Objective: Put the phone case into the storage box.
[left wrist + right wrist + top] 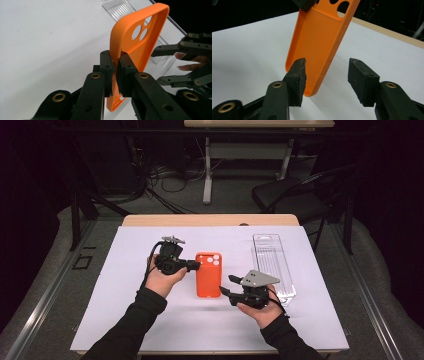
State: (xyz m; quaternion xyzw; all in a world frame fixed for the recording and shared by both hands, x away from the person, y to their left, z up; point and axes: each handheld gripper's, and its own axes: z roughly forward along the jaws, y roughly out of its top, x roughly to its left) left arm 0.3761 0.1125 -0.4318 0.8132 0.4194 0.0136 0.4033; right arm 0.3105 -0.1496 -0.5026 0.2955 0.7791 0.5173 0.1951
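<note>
An orange phone case (208, 277) with camera cut-outs is at the middle of the white mat. My left gripper (192, 265) comes in from the left and is shut on the case's long side wall, its pads (107, 67) pinching that rim. The left gripper view shows the case (132, 50) standing on edge. My right gripper (227, 285) sits at the case's near right corner, jaws open. In the right gripper view the case's lower end (319, 37) lies between the jaws; the left pad (298, 75) is close to it and the right pad stands well apart.
A clear plastic tray (272, 265) lies on the white mat (125, 285) to the right of the case, just beyond my right hand. The wooden table edge (210, 220) runs along the back. A black chair (295, 195) stands behind on the right.
</note>
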